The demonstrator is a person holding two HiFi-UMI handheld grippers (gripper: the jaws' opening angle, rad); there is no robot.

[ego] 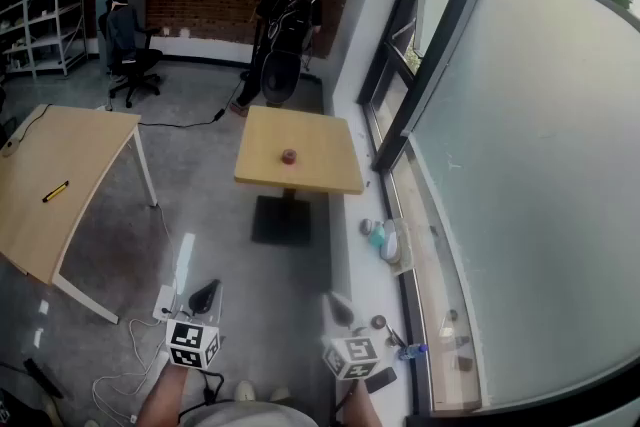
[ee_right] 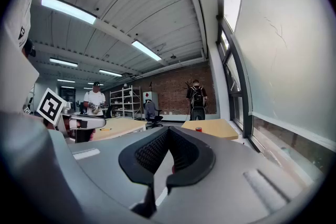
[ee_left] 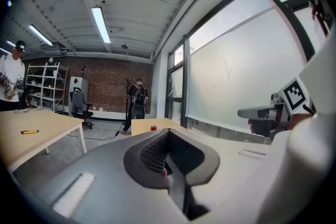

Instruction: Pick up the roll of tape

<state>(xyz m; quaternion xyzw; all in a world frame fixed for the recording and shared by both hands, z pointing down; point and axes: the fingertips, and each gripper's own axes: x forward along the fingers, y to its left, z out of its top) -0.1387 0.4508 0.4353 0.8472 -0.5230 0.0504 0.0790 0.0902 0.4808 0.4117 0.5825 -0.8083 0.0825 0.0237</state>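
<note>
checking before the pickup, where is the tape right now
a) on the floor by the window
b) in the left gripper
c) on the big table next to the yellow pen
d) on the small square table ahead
d: the tape sits on the small table, far ahead of the person and apart from everything else.

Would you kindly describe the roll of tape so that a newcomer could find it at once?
Beside the long window stands a small table, square and wooden. The tape is the little red roll near its middle, and it is the only thing on that top. The bigger table to the left carries a yellow pen instead.
</note>
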